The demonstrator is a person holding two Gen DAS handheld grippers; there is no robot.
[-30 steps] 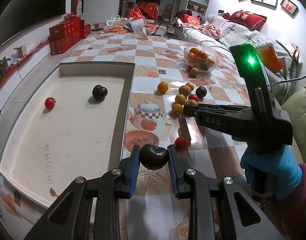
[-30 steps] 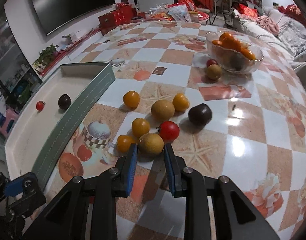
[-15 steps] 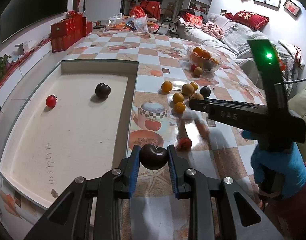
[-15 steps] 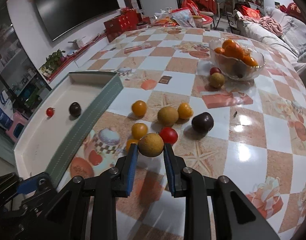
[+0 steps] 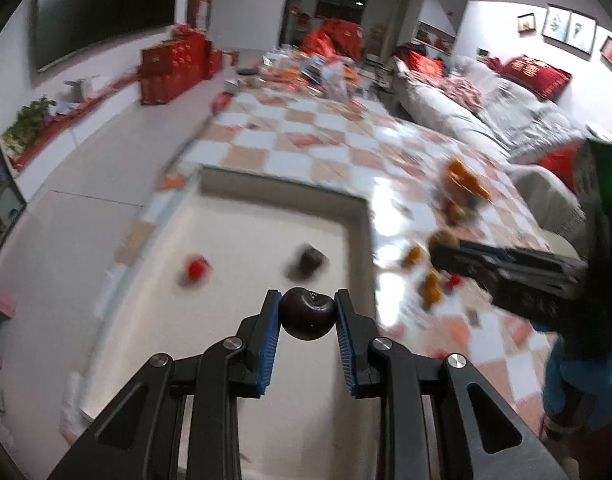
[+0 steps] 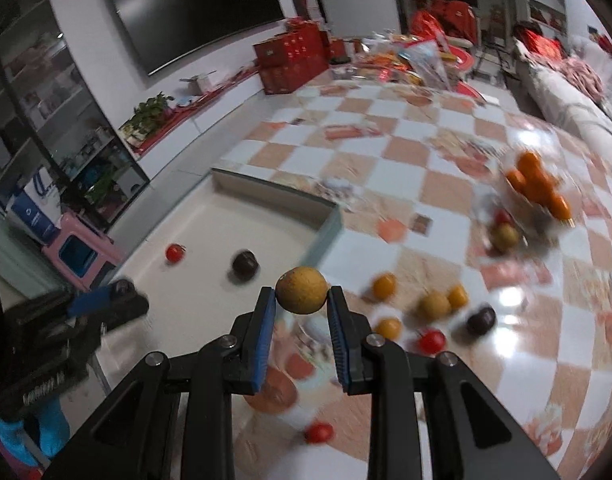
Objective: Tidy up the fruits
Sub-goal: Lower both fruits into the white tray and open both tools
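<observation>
My left gripper is shut on a dark plum and holds it above the white tray. A second dark plum and a red tomato lie in the tray. My right gripper is shut on a tan round fruit, lifted above the table near the tray's right rim. Several loose fruits remain on the table: orange ones, a tan one, a dark plum, red tomatoes.
A glass bowl of oranges stands at the right on the checkered table, with a tan fruit beside it. A red tomato lies near the front. A sofa lies behind the table. The view is motion-blurred.
Both grippers have risen and swung left toward the tray. The left one with its plum is now over the tray; the right one has lifted the tan fruit off the table.
</observation>
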